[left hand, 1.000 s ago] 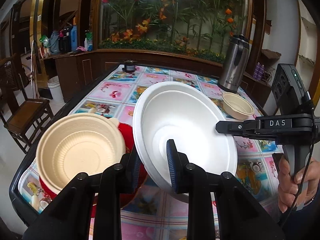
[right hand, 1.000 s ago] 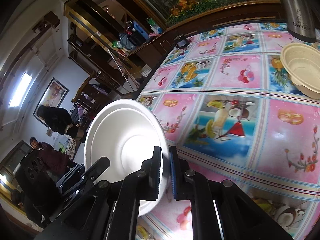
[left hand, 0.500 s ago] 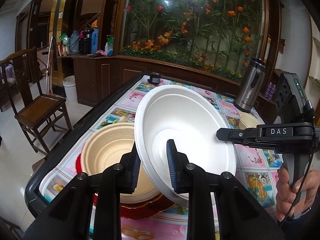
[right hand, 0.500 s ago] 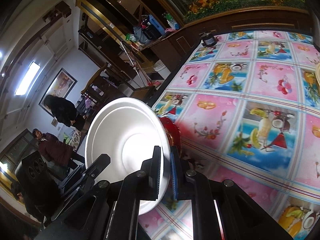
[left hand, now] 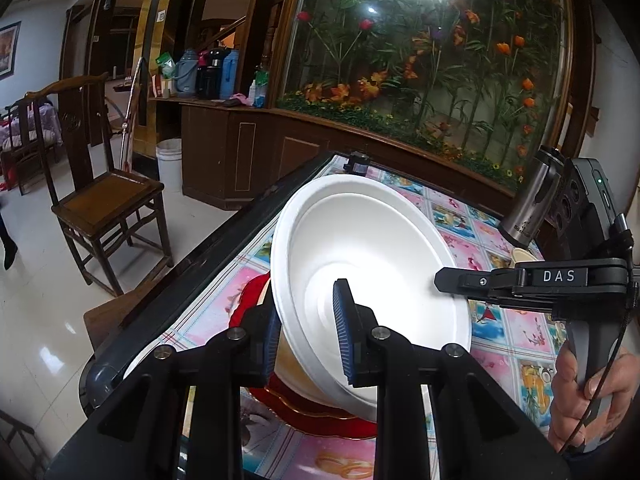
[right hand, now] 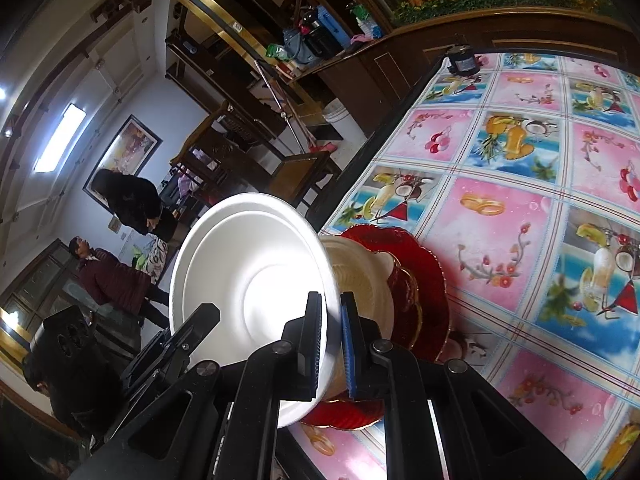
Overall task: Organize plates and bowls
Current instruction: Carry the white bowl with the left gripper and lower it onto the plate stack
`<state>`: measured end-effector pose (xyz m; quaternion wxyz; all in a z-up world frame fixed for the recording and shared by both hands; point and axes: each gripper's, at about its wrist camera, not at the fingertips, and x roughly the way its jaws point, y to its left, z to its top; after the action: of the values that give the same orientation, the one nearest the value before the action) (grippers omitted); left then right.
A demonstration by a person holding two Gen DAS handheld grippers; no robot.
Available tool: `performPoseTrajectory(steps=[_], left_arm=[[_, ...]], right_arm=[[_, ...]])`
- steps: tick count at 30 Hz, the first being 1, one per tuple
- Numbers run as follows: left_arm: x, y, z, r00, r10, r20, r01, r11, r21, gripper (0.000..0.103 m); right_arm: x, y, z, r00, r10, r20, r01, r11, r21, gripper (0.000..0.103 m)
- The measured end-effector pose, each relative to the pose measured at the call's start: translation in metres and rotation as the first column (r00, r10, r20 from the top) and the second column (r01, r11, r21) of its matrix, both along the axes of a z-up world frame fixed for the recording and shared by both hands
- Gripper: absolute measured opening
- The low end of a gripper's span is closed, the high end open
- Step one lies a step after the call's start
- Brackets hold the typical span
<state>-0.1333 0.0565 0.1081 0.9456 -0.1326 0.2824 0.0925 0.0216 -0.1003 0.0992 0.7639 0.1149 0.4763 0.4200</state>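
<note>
White bowl (left hand: 372, 280) hangs tilted in the air near the table's left edge, gripped from two sides: the left gripper (left hand: 306, 338) pinches its near rim between blue pads, and the right gripper (right hand: 331, 344) has its jaws pressed almost together on the opposite rim, where the left wrist view shows it reaching in from the right in a person's hand (left hand: 588, 396). Below the bowl sits a beige bowl (right hand: 360, 276) nested on a red plate (right hand: 424, 280) with a scalloped gold edge; whether the white bowl touches the beige one cannot be told. The table (right hand: 500, 216) wears a glossy cloth of pink and blue squares printed with fruit and drinks, framed by a dark rim. A steel thermos (left hand: 534, 200) stands toward the far right, a small dark object (right hand: 463, 60) at the far corner. Behind the table runs a dark wooden cabinet under a tall glass panel of artificial flowers (left hand: 420, 60); a wooden chair (left hand: 96, 196) stands on pale shiny floor tiles, and two people stand in the background of the right wrist view. Compared with a second ago, the white bowl has travelled leftward across the table — then it hung beside the beige bowl, which lay in plain view; now it covers most of it — and both grips are unchanged.
</note>
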Motion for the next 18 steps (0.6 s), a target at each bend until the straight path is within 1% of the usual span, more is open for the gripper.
performPoseTrajectory(steps=[5, 9, 18], left_arm=[[0.01, -0.001, -0.015, 0.999, -0.016, -0.041, 0.014, 0.999, -0.032, 0.022], [0.013, -0.003, -0.02, 0.998, -0.016, -0.057, 0.014, 0.999, -0.028, 0.022], [0.014, 0.001, -0.029, 0.997, -0.011, -0.083, 0.007, 0.999, -0.047, 0.022]], right_arm=[[0.002, 0.004, -0.009, 1.0, -0.011, -0.015, 0.01, 0.999, -0.031, 0.01], [0.004, 0.002, -0.013, 0.999, -0.022, -0.027, 0.021, 0.999, -0.04, 0.012], [0.001, 0.006, -0.017, 0.999, -0.025, -0.023, 0.024, 0.999, -0.049, 0.012]])
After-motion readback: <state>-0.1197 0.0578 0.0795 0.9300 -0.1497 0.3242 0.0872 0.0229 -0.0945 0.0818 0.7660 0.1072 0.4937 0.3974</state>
